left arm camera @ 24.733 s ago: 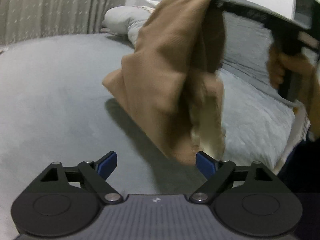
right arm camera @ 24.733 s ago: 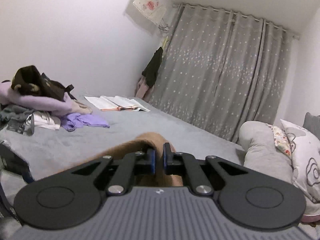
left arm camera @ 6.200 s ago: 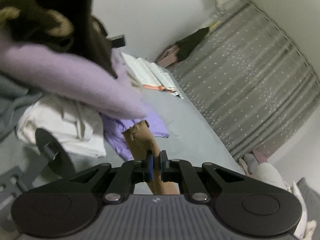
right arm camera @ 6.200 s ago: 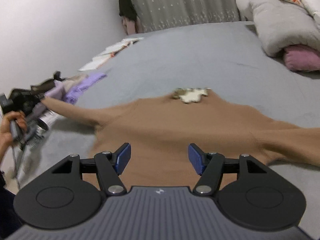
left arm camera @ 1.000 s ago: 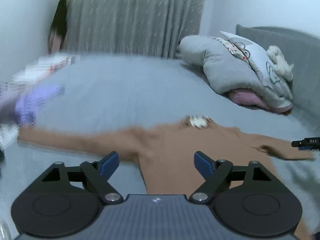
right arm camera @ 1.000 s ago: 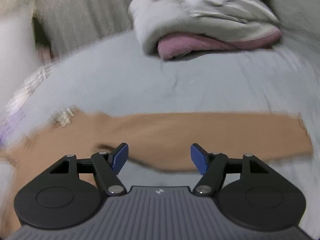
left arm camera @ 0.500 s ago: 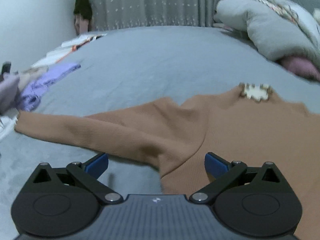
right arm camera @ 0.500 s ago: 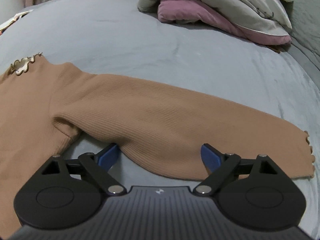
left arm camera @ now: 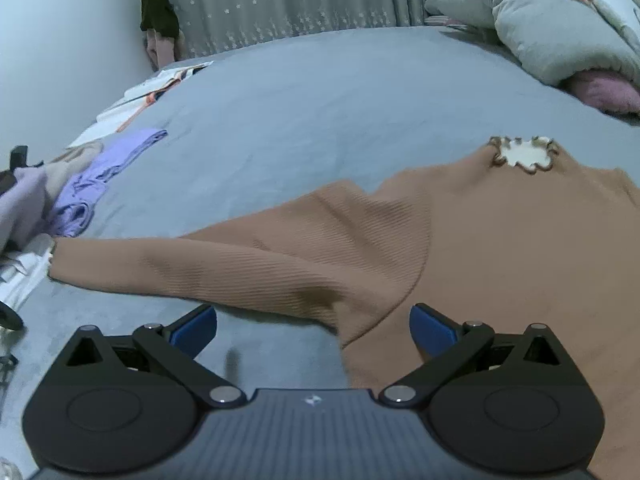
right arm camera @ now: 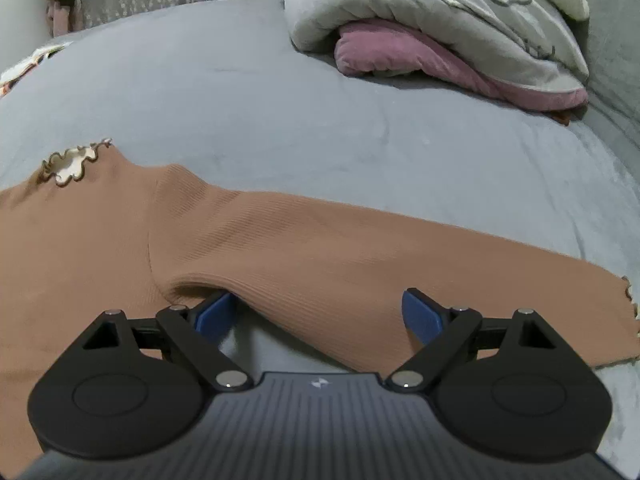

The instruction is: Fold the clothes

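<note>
sweater lies flat on the bed, sleeves spread to both sides of its frilled collar. left tool gapes wide over the armpit on its side of the collar, holding nothing; right tool is just as wide, low over the other sleeve near its armpit. likely next is folding sleeves inward: pinch only the sleeve layer, lift little, and lay it straight across the body without dragging.
</note>
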A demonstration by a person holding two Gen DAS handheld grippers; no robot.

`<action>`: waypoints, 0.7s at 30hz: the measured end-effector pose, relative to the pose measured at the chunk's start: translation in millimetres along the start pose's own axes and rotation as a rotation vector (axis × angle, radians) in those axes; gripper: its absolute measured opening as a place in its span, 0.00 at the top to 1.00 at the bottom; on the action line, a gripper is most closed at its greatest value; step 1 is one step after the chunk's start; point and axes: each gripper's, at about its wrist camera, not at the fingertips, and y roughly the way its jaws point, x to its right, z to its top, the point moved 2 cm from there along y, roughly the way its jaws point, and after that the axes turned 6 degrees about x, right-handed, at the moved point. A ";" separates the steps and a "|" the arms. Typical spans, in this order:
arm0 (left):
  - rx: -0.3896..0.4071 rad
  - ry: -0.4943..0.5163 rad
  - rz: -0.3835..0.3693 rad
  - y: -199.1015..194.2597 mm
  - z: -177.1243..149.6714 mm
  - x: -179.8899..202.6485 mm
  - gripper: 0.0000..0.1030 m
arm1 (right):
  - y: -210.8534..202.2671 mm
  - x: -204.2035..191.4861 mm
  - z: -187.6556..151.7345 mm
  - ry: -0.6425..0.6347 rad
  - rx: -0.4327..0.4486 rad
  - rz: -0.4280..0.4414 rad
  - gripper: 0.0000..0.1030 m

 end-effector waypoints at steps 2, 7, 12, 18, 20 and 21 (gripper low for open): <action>0.001 0.019 0.009 -2.0 -0.6 -0.8 0.01 | 5.4 -10.4 -3.4 -0.076 0.001 -0.030 0.11; 0.001 0.056 0.028 -7.3 -2.2 -7.6 0.01 | 12.4 7.3 -5.1 -0.006 -0.042 -0.057 0.02; -0.008 0.014 0.033 -6.4 -4.4 -39.0 0.01 | 12.2 65.0 -9.5 0.134 -0.063 -0.221 0.01; -0.048 -0.024 0.095 4.5 -15.9 -71.6 0.01 | -7.1 48.3 0.1 0.079 0.007 -0.283 0.01; -0.058 -0.051 0.095 6.1 -18.4 -79.8 0.01 | -22.0 29.5 8.4 0.039 0.090 -0.253 0.01; -0.062 -0.064 0.093 6.3 -19.4 -83.3 0.01 | -29.5 21.0 12.2 0.027 0.130 -0.229 0.01</action>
